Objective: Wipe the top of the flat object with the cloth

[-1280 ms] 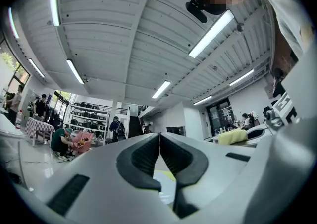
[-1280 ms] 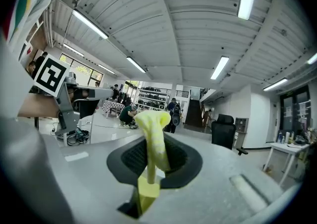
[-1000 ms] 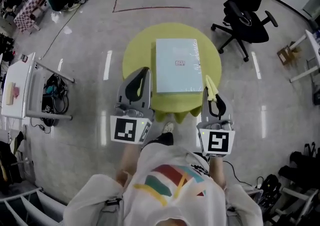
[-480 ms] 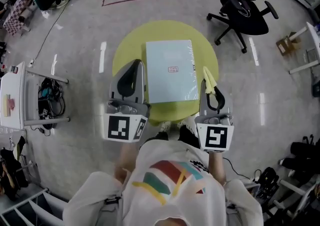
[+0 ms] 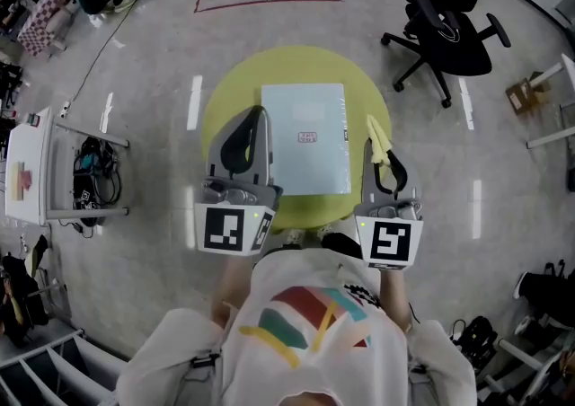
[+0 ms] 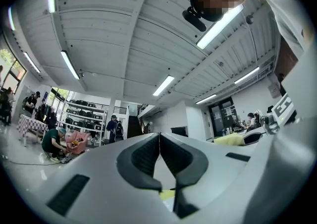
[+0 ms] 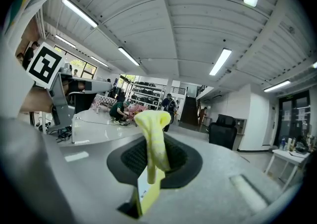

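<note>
Your right gripper [image 5: 388,171] is clenched on the yellow cloth [image 5: 377,138], which sticks out past its jaws, just beside the right edge of the flat pale-blue object [image 5: 301,171]. Your left gripper [image 5: 258,117] has its jaws pressed together with nothing between them, near the object's left edge. The object lies in the middle of the round yellow-green table [image 5: 296,65]. Its small red label [image 5: 307,136] is too small to read, and so is the white tag [image 7: 143,188] on the cloth. Around the table you have a shiny grey floor [image 5: 153,63], a black office chair [image 5: 449,22] at the far right and a white cart [image 5: 27,162] at the left.
</note>
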{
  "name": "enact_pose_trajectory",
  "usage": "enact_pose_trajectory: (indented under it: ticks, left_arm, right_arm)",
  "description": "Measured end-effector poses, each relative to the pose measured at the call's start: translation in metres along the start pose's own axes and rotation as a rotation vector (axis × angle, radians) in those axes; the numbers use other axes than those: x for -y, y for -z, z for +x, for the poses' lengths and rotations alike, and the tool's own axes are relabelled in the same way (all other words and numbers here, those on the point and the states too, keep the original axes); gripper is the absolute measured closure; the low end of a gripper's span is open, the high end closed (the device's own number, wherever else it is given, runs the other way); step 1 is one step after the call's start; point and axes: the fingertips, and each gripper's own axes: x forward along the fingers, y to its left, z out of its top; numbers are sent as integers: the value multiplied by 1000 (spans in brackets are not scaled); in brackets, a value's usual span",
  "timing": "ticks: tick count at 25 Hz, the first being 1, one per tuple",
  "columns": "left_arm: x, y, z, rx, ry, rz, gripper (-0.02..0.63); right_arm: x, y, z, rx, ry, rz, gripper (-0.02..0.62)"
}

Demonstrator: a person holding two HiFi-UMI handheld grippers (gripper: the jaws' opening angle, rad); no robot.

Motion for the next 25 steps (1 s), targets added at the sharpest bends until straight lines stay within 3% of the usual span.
enact_pose_trajectory:
  ticks: [4,8,14,18,25]
  left_arm:
    - [0,4,5,-9,-13,9,591]
    - [-3,11,7,-22,-32,19,591]
    - [-10,26,8,-58,-55,12,591]
    - [-13,39,6,-81,-64,-18,591]
    - [-24,63,-5,-157,-105,-47,591]
  right_arm:
    - [5,8,17,-49,-12,-71,568]
    - [5,23,48,-130,-64,-236,568]
    - [1,51,121,-257,-247,-522,568]
    - [-6,85,168,-350,-407,-598,568]
    - [-10,168,233,-547,-518,-852,568]
